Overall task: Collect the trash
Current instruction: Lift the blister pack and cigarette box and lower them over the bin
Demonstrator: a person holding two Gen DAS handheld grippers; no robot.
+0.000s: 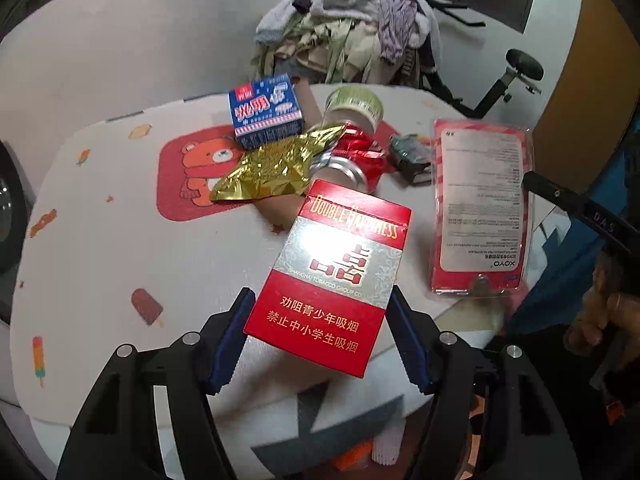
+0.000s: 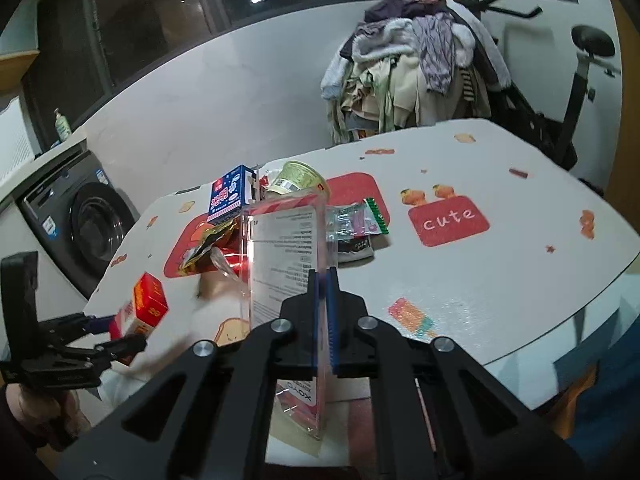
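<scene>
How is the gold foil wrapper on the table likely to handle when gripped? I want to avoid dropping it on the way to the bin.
The gold foil wrapper looks crumpled and empty, so it is probably very light and floppy. Its creased, shiny film would likely crush flat between the pads and might slip. It overlaps the red wrapper, which may shift along with it.

Red cigarette pack (image 1: 332, 280): "DOUBLE HAPPINESS" in gold across top; "SHANGHAI TOBACCO GROUP CO" on silver band beneath red double-happiness character; two gold lines of Chinese, 劝阻青少年吸烟 / 禁止中小学生吸烟, at lower end. Clear blister pack (image 1: 484, 208): "XOYO" on backing card, seen upside down; fine print above unreadable. Red patch on tablecloth (image 2: 448, 220): "cute" in white script. Blue carton (image 1: 266, 116): large white Chinese characters, not legible.
</scene>
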